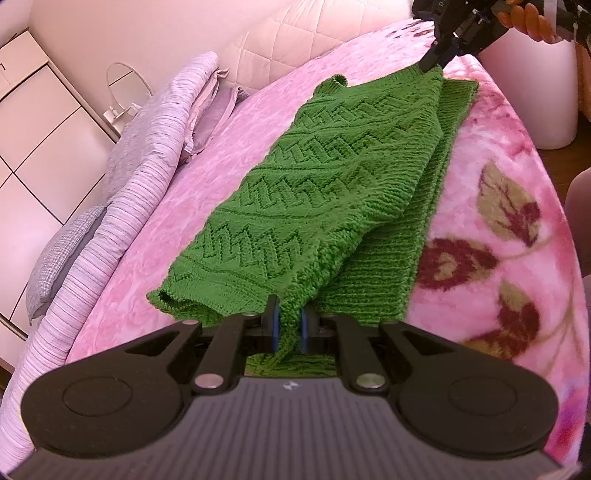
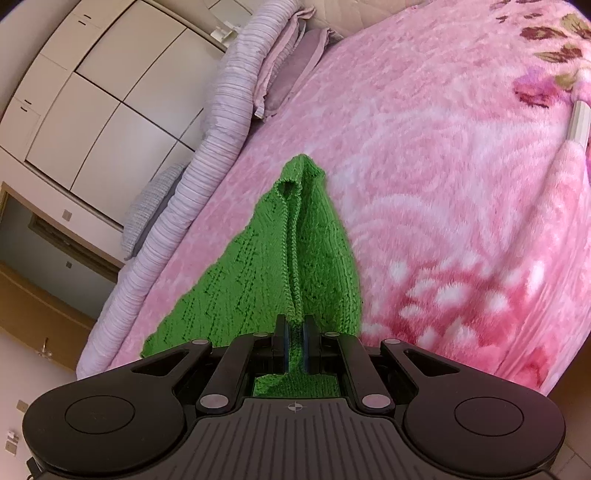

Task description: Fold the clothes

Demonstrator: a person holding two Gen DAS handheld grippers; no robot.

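A green knitted sweater (image 1: pixel 325 177) lies partly folded on a pink floral blanket (image 1: pixel 491 206) on the bed. My left gripper (image 1: pixel 290 326) is shut on the sweater's near edge and lifts that edge a little. My right gripper (image 1: pixel 432 61) shows at the top right of the left wrist view, pinching the sweater's far edge. In the right wrist view my right gripper (image 2: pixel 294 345) is shut on a fold of the same sweater (image 2: pixel 295 258), which hangs stretched away from it over the blanket (image 2: pixel 443 166).
A rolled lilac striped quilt (image 1: pixel 147 155) and pillows (image 1: pixel 62 251) lie along the far side of the bed. White cupboards (image 2: pixel 92 92) stand behind. A padded headboard (image 1: pixel 295 33) and a white round container (image 1: pixel 535 85) are at the bed's end.
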